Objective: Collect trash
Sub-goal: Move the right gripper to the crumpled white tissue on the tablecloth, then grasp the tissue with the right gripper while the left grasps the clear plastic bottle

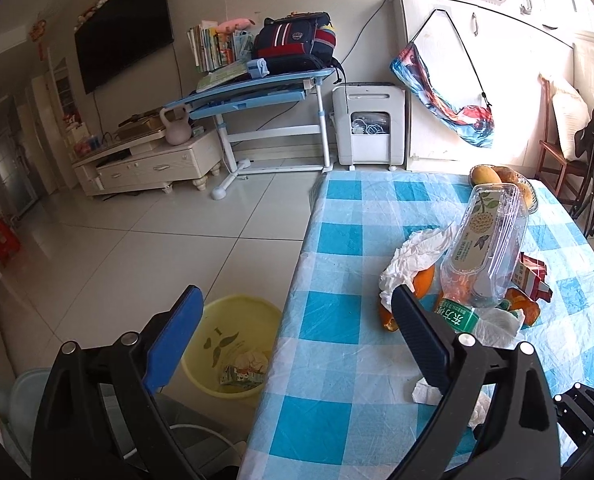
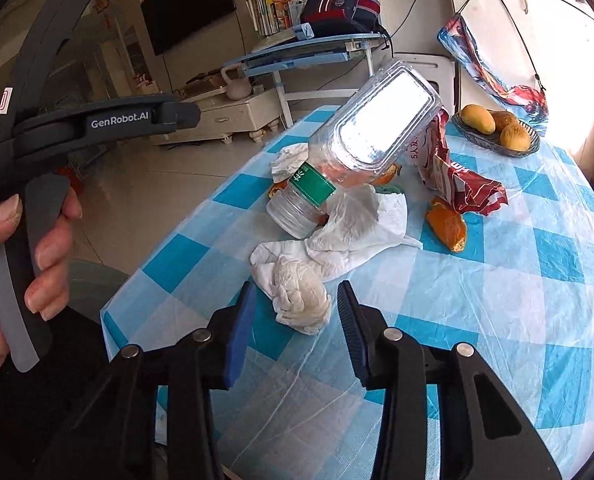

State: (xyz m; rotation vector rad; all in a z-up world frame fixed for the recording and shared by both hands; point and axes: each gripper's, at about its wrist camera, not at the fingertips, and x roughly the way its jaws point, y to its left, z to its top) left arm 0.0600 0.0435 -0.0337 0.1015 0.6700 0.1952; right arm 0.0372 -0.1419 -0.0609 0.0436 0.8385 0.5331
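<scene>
Gaping wide, both jaws — right gripper point(image 2: 293, 294) (empty) near crumpled tissue point(image 2: 301, 301).

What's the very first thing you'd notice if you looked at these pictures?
A heap of rubbish on the blue-checked table: a clear plastic box tilted on a bottle, amid crumpled tissues. The open right gripper points at the tissues, and a yellow bin waits on the floor.
</scene>
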